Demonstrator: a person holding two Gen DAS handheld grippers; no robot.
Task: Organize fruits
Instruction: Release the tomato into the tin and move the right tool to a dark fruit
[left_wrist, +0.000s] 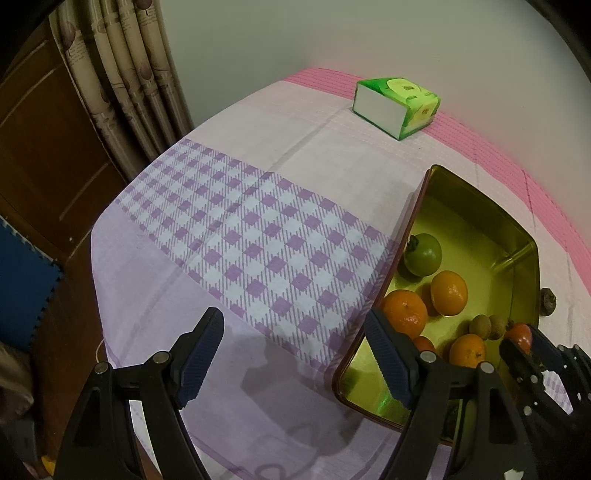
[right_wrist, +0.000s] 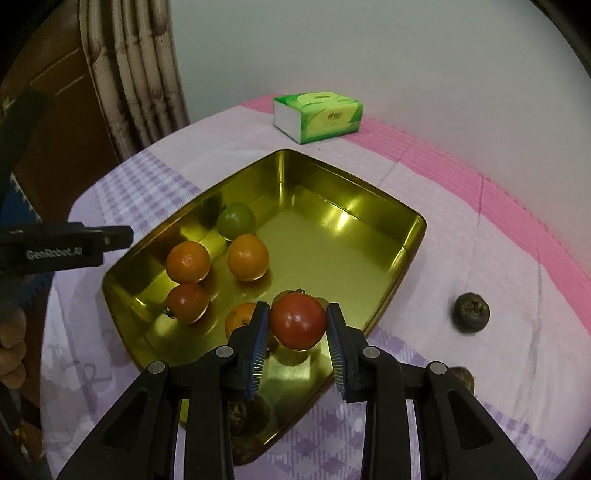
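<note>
A gold metal tray (right_wrist: 369, 206) (left_wrist: 480, 206) lies on the checked cloth and holds several fruits: a green tomato (right_wrist: 235, 219) (left_wrist: 423, 254), oranges (right_wrist: 247, 257) (left_wrist: 449, 292), a red tomato (right_wrist: 186, 302). My right gripper (right_wrist: 297, 325) is shut on a red tomato (right_wrist: 297, 320), held just above the tray's near part. In the left wrist view that gripper (left_wrist: 524, 341) shows at the tray's right end with the tomato (left_wrist: 519, 334) in it. My left gripper (left_wrist: 295, 354) stands open above the cloth beside the tray's left wall, with nothing between its fingers.
A green tissue box (right_wrist: 317, 114) (left_wrist: 397, 105) sits at the table's far edge by the wall. A dark brown fruit (right_wrist: 471, 312) (left_wrist: 547, 301) lies on the cloth right of the tray, another (right_wrist: 463, 376) nearer. Curtains (left_wrist: 122, 74) hang at the left.
</note>
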